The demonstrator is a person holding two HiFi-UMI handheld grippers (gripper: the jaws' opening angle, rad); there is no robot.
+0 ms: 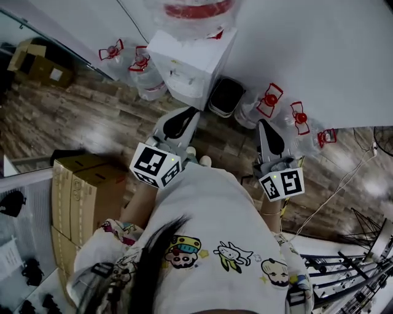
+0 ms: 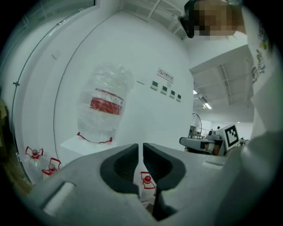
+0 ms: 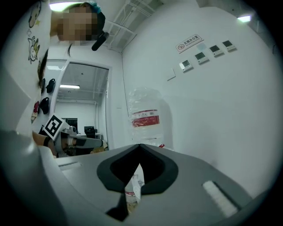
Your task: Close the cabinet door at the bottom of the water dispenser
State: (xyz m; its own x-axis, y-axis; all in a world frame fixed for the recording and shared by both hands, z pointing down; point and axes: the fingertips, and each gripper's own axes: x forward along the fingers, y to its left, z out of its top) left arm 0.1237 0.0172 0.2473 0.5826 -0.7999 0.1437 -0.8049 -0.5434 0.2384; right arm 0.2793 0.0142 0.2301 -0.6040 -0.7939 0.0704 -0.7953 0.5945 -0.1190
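From above, the white water dispenser [image 1: 190, 61] stands against the wall with a clear bottle [image 1: 196, 12] upended on top. Its bottom cabinet door is hidden under its body in every view. My left gripper [image 1: 188, 113] points at the dispenser's front. Its jaws are almost together, with a narrow slit and nothing between them [image 2: 140, 150]. My right gripper [image 1: 263, 124] is held to the right of the dispenser, shut and empty [image 3: 140, 148]. Both gripper views look level at the bottle [image 2: 104, 106] [image 3: 146, 119], high above the cabinet.
Spare water jugs with red caps stand on the floor left [image 1: 138, 67] and right [image 1: 270, 101] of the dispenser. A black bin [image 1: 226, 96] sits beside it. Cardboard boxes [image 1: 80, 190] are stacked at my left and a metal rack [image 1: 350, 264] stands at my right.
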